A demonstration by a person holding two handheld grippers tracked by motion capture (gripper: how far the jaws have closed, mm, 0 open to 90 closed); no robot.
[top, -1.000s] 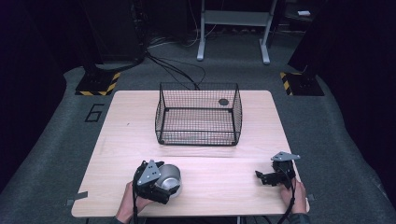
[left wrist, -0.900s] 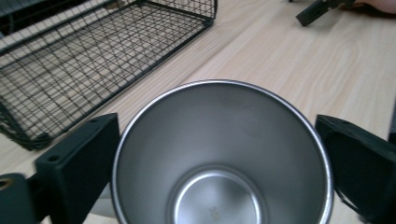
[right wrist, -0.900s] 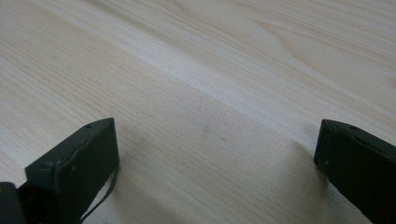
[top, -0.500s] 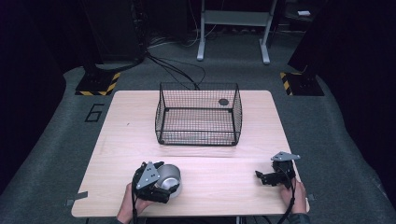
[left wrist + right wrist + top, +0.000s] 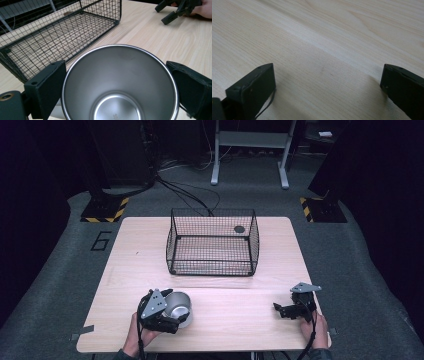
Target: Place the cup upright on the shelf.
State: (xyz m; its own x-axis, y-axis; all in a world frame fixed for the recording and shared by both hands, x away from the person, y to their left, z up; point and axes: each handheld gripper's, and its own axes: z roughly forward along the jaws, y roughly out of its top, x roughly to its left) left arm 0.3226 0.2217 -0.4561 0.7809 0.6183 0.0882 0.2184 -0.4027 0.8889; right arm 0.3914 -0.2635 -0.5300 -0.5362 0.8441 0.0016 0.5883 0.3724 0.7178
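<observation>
A shiny steel cup [image 5: 180,306] stands near the front left of the wooden table [image 5: 240,320]. My left gripper [image 5: 174,314] is shut on the cup, with one black jaw pressed against each side of its rim. In the left gripper view the cup [image 5: 120,82] is empty and I look down into it. My right gripper [image 5: 283,310] rests low at the front right of the table. It is open, with only bare wood between its jaws [image 5: 327,85]. The left gripper view has the right gripper [image 5: 175,11] at its top right.
A black wire basket [image 5: 212,245] with an open top stands in the middle of the table, beyond the cup; it appears as [image 5: 62,32]. A small dark round spot [image 5: 239,229] lies at its far right corner. Hazard-striped stand bases and cables lie on the floor behind.
</observation>
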